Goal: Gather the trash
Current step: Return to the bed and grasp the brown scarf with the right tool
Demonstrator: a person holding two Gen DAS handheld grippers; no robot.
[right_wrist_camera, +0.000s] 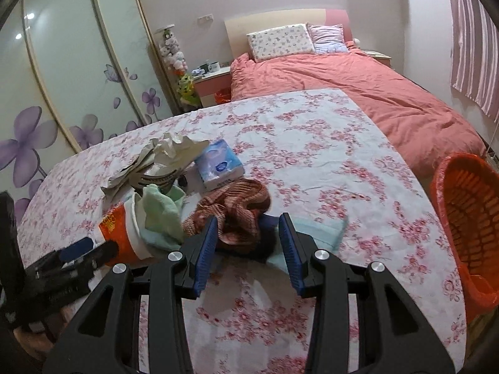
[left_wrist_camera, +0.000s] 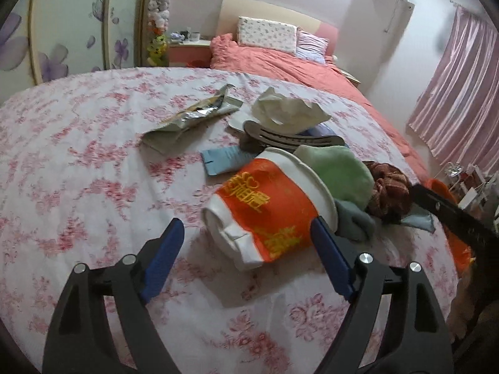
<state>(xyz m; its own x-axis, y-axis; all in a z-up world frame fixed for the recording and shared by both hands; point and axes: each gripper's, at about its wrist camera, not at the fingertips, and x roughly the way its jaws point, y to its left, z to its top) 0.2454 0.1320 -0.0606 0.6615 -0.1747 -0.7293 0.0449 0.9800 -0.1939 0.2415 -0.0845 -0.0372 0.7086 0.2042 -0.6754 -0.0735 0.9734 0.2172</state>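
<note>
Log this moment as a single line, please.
left gripper: jaws open, straddling noodle cup | right gripper: jaws open around brown cloth | orange bin: waiting

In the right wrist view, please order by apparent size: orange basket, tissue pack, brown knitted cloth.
1. orange basket, though it is cut off at the edge.
2. brown knitted cloth, nearer the camera.
3. tissue pack.

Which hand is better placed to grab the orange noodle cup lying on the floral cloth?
Left. The left tongs stand open with the tipped orange cup lying between the pads, so closing should catch it. The right tongs point at the brown knitted cloth instead.
</note>
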